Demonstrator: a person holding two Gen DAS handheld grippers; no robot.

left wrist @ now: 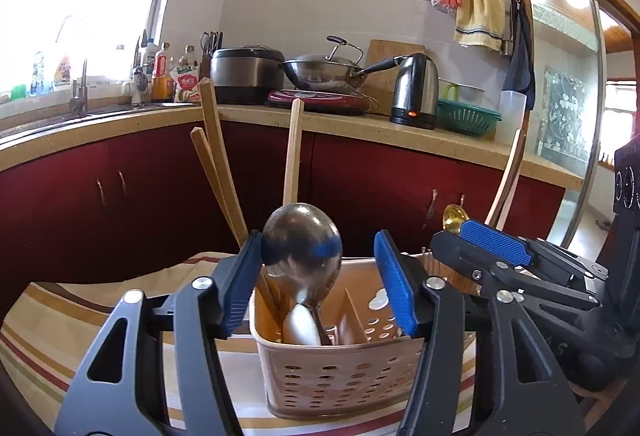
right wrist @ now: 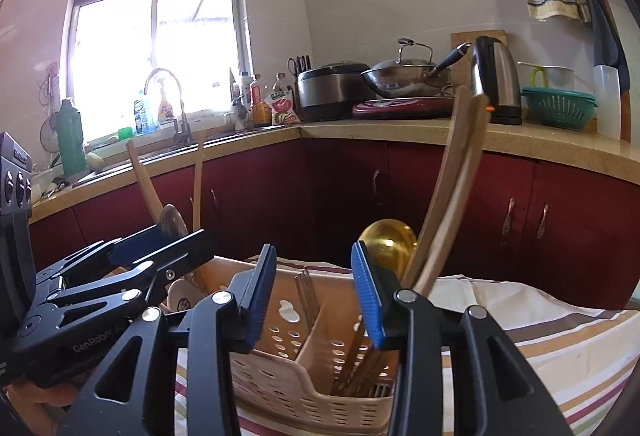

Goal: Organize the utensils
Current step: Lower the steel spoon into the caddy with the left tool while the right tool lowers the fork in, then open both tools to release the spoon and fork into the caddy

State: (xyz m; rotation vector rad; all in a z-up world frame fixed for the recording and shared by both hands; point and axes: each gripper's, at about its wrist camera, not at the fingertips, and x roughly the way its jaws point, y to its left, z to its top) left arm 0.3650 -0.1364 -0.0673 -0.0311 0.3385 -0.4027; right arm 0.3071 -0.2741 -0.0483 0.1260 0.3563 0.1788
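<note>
A beige perforated utensil basket (left wrist: 344,376) (right wrist: 304,392) stands on a striped cloth. In its left compartment a steel spoon (left wrist: 302,236) stands bowl up, beside wooden chopsticks (left wrist: 218,164) and a white spoon (left wrist: 300,324). My left gripper (left wrist: 318,284) is open around the steel spoon, whose bowl leans on the left pad while the right pad stands apart. My right gripper (right wrist: 314,296) (left wrist: 492,248) is open over the right compartment. A gold spoon (right wrist: 390,242) (left wrist: 452,218) and wooden spatulas (right wrist: 452,188) stand just behind its right finger. The left gripper (right wrist: 160,248) shows at the left.
The striped cloth (left wrist: 48,320) (right wrist: 560,340) covers the table. Beyond it runs a counter over red cabinets (left wrist: 360,176), with a sink tap (right wrist: 176,104), rice cooker (left wrist: 246,72), wok (left wrist: 320,70), kettle (left wrist: 416,92) and green colander (left wrist: 466,116).
</note>
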